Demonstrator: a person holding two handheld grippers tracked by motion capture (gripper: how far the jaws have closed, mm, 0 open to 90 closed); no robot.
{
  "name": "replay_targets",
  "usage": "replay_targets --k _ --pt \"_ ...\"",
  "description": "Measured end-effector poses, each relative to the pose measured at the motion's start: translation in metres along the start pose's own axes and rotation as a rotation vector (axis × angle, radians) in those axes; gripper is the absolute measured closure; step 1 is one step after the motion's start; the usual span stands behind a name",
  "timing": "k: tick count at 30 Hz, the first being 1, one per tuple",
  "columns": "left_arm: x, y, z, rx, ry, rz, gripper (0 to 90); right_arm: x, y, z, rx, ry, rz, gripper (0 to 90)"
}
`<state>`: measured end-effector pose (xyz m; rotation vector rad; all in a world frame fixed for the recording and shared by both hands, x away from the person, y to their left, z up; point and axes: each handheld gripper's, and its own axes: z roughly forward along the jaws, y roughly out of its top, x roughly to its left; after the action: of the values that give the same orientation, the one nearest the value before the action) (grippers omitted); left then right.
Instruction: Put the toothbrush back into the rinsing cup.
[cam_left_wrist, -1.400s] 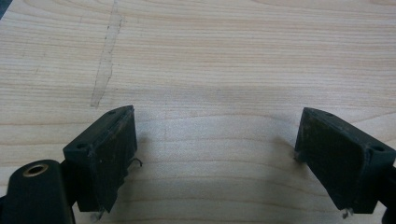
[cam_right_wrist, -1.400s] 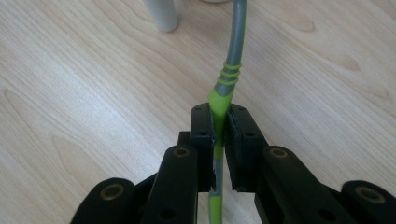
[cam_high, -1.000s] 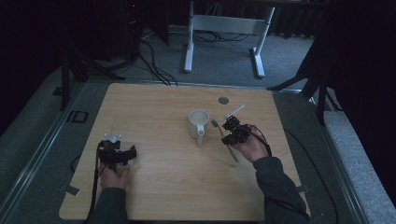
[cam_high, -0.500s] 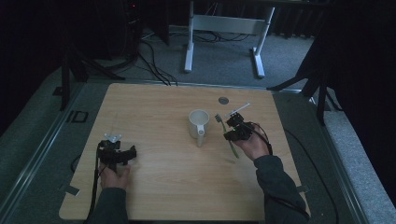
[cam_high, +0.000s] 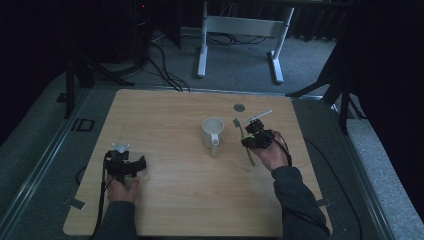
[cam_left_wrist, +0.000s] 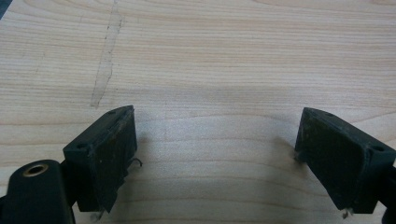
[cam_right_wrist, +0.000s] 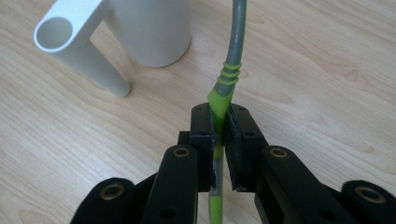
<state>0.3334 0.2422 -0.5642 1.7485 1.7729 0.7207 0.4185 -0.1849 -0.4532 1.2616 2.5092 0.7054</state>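
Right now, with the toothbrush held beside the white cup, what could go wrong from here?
1. The right hand-held gripper is shut on the thin toothbrush handle, which may twist or slip as it is moved.
2. The white cup stands close by with its tube handle sticking out; the brush or the gripper may knock it and tip it.
3. The left hand-held gripper is open over bare table, too far to steady the cup.
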Motion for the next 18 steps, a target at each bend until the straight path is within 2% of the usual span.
replay_targets --k 6,9,18 --pt "0.0 0.0 0.0 0.0 0.0 0.0 13.3 -0.0008 0.0016 -0.0026 -0.034 -0.009 0.02 81.8" --pt "0.0 0.0 0.0 0.0 0.0 -0.001 13.3 0.0011 0.0022 -0.0039 -0.048 -0.033 0.013 81.8" --pt "0.0 0.0 0.0 0.0 0.0 0.0 13.3 0.0016 0.0036 -0.0071 -0.087 -0.031 0.01 81.8"
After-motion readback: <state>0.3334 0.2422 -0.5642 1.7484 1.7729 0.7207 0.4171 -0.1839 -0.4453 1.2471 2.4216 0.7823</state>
